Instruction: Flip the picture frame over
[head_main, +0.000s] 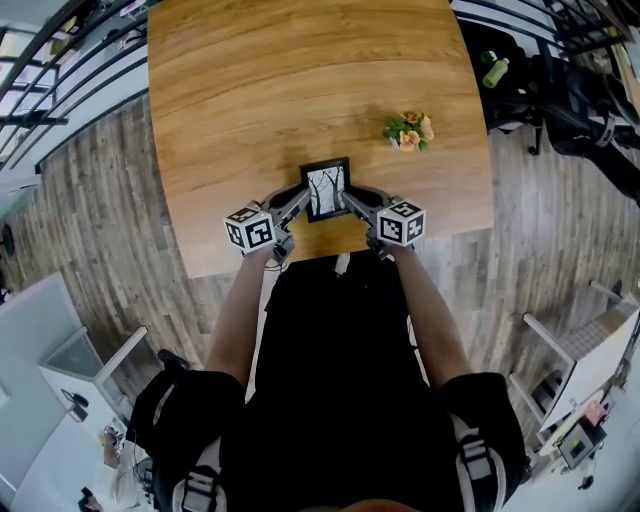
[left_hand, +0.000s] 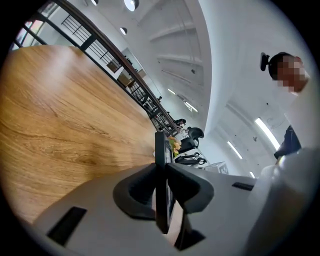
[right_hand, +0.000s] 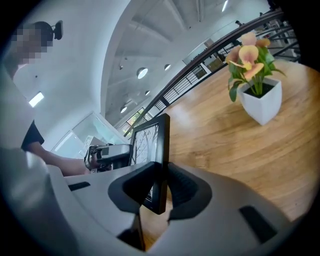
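Grip on picture frame (head_main: 326, 190) from both sides: left tool (head_main: 301, 197) clamped on frame's left long edge, right tool (head_main: 351, 201) clamped on frame's right long edge. Pads pressing front and back of the thin black rim in both tool views.

Print side up toward head cam, so flip not yet done. Set portrait-wise: long axis running away from person, short axis tool to tool. Seems raised or tipped off worktop (head_main: 260, 90) at frame's near end; can't tell whether frame's far end touches wood.

Neither hand nearer: one each side of frame, forearms approx symmetric. Both bites in frame's nearer half, most of frame's length sticking out beyond the tools.

Key relation, as a judgement: line from tool to tool crossing frame's short axis, so joint wrist roll about that line → frame's far end up and over.

Room:
- Behind frame, on person's side: worktop's near edge just there, torso close. Tight.
- Beyond frame: wide bare wood. Prob. the better way to lay it face down.
- Flower pot (head_main: 408, 132) beyond frame and off to its right, well apart; no obstacle unless frame carried that way.

Risk, as a guess: narrow rim, small pad bite; slip or twist likely w/ wrists out of sync.
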